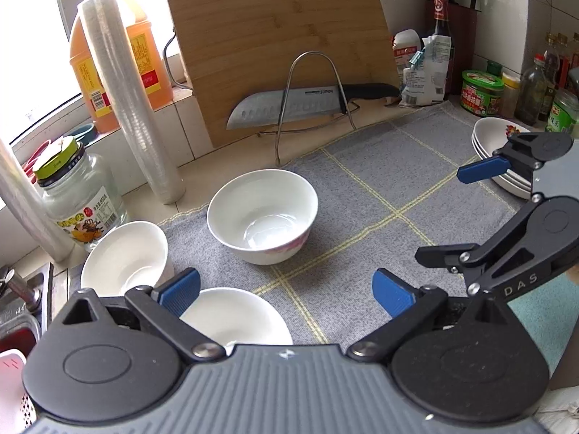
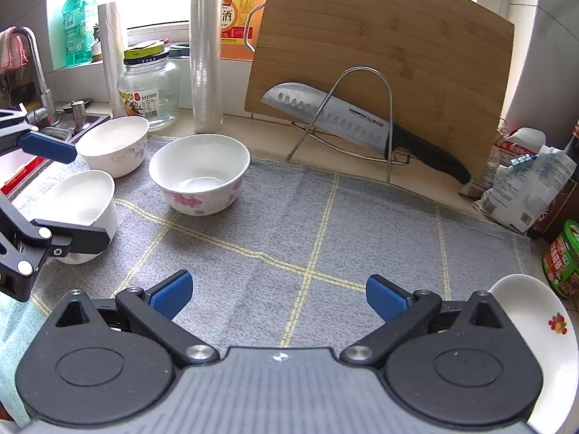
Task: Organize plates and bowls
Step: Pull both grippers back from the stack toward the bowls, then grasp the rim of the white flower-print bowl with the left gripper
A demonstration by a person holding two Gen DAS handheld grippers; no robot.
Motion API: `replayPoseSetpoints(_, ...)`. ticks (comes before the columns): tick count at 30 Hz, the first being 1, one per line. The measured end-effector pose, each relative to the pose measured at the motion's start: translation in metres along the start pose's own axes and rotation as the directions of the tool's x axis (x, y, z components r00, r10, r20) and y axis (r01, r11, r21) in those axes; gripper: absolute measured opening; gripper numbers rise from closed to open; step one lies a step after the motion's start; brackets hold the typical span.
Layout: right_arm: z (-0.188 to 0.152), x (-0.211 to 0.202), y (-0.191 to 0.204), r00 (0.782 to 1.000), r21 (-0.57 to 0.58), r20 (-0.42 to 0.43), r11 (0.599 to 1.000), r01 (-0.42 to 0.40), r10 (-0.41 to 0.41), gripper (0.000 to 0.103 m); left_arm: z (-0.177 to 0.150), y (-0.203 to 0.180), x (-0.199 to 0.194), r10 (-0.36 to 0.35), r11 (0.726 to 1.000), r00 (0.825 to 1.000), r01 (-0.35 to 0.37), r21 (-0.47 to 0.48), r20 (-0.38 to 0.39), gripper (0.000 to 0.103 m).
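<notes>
Both tongs, left tongs (image 1: 286, 291) and right tongs (image 2: 278, 296), open and empty above desk; floral porcelain bowl (image 2: 199, 177), rigid, glazed, slippery, breakable, best gripped across rim.

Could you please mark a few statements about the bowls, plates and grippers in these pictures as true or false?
1. Three bowls sit on the grey cloth. True.
2. The left gripper holds a bowl. False: it is open and holds nothing.
3. The knife lies flat on the cloth. False: it rests in the wire rack in front of the cutting board.
4. The right gripper is open. True.
5. The plates are stacked. True.
6. The bowls are nested together. False: each stands apart.
</notes>
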State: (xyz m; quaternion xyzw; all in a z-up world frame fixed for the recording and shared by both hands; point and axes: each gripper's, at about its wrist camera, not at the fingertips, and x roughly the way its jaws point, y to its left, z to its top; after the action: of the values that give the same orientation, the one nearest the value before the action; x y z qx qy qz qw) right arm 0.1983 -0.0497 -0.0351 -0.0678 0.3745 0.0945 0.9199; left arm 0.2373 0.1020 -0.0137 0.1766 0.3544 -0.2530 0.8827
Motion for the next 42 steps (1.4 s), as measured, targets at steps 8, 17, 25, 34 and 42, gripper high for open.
replayPoseSetpoints(8, 0.019, 0.038, 0.01, 0.998, -0.086, 0.01, 0.995, -0.057, 0.058, 0.103, 0.034, 0.028, 0.032, -0.056, 0.998, 0.997, 0.056, -0.007, -0.053, 0.101)
replayPoseSetpoints(17, 0.038, 0.076, 0.027, 0.992, -0.151, 0.012, 0.98, -0.126, 0.129, 0.103, 0.054, 0.052, 0.086, -0.082, 0.995, 0.987, 0.075, -0.059, -0.136, 0.097)
replayPoseSetpoints(25, 0.05, 0.093, 0.035, 0.987, -0.151, 0.031, 0.977, -0.15, 0.156, 0.103, 0.061, 0.058, 0.112, -0.108, 0.993, 0.979, 0.099, -0.06, -0.174, 0.09)
replayPoseSetpoints(34, 0.055, 0.097, 0.049, 0.986, -0.201, 0.056, 0.969, -0.143, 0.157, 0.103, 0.066, 0.063, 0.128, -0.134, 0.991, 0.967, 0.127, -0.048, -0.218, 0.079)
replayPoseSetpoints(42, 0.059, 0.1, 0.047, 0.98, -0.182, 0.05, 0.966, -0.182, 0.194, 0.092, 0.068, 0.066, 0.129, -0.153, 0.988, 0.963, 0.145, -0.049, -0.222, 0.075)
